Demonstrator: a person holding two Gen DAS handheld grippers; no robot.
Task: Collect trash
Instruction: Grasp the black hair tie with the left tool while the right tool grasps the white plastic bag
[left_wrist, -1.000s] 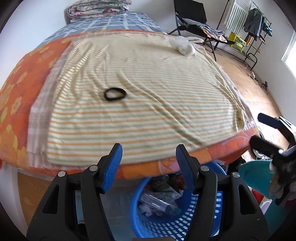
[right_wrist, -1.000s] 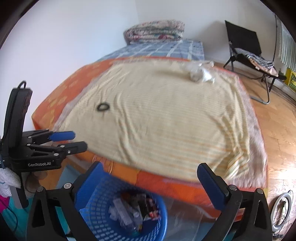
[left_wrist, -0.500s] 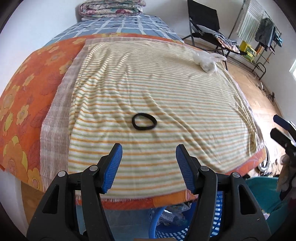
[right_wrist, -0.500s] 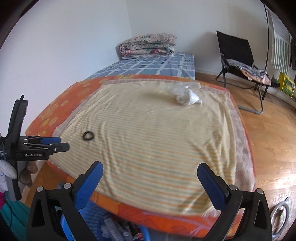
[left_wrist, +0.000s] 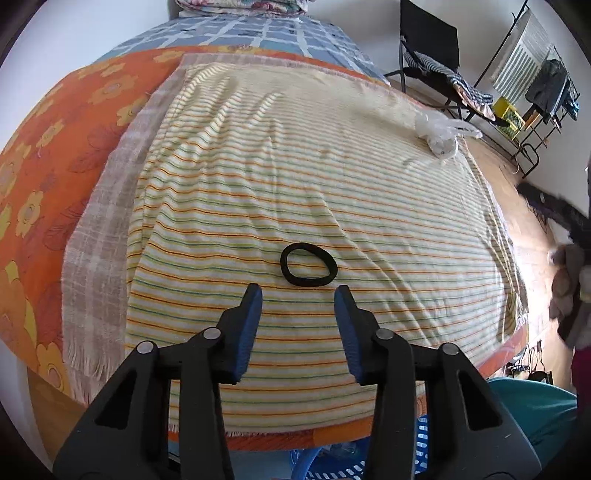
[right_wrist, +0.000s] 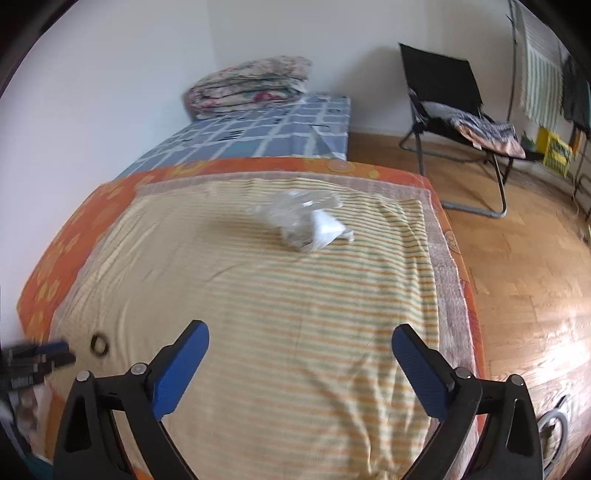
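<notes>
A bed is seen, covered by one striped sheet over an orange spread. On the sheet two pieces of trash are counted: one crumpled plastic bag, lying toward 12 o'clock in the right wrist view, well apart from the right gripper, and one black ring, lying just beyond the left gripper at 12 o'clock. One blue basket is glimpsed below the bed's near edge at 6 o'clock. Both claws are held spread apart and nothing is gripped; the right is parted wider than the left. The ring is thin and flat against soft cloth, so a fold of sheet could be pinched with it, or the ring could be missed if the fingers are closed too high. The bag is light and slippery; only a loose corner might be caught, and its contents, which cannot be made out, might be spilled on the way to the basket.
</notes>
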